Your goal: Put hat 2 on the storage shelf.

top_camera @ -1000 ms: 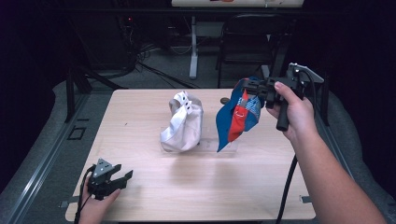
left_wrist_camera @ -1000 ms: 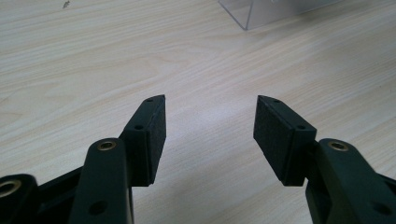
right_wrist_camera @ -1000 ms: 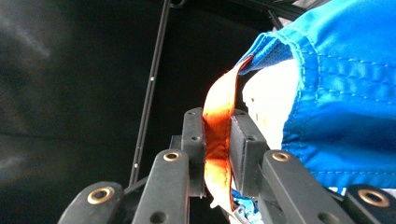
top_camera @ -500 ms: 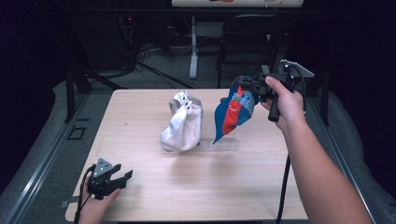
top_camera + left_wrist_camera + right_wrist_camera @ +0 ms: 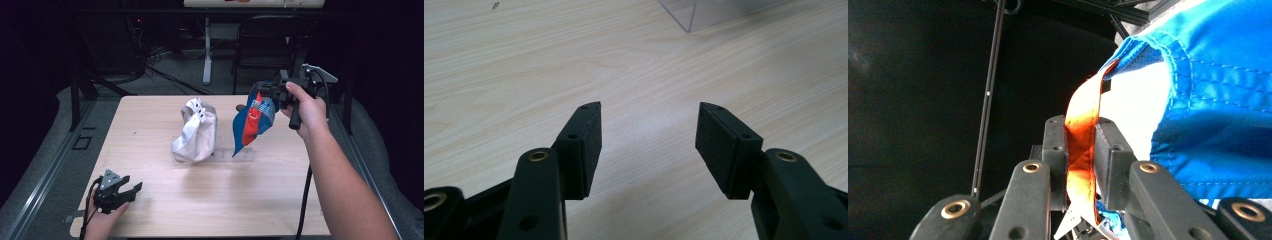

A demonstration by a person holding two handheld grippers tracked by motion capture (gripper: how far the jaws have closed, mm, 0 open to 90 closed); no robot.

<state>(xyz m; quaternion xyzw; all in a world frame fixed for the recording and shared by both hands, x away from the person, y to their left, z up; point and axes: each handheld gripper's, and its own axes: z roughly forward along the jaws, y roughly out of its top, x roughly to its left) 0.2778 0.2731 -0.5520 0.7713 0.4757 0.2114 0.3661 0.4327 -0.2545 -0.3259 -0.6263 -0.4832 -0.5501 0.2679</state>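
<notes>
Jaws of the right gripper (image 5: pixel 270 95) pinch the blue-and-red garment (image 5: pixel 251 125) by its orange edge; lower it slowly, probably toward the clear stand (image 5: pixel 239 154). Left gripper (image 5: pixel 131 191): wide, idle.

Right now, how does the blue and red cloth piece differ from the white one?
The blue and red cloth piece hangs in the air, clamped in the right hand-held gripper; the white cloth piece stands bunched on the table, untouched. The first is brightly two-coloured, the second plain pale. Both are soft, crumpled fabric.
</notes>
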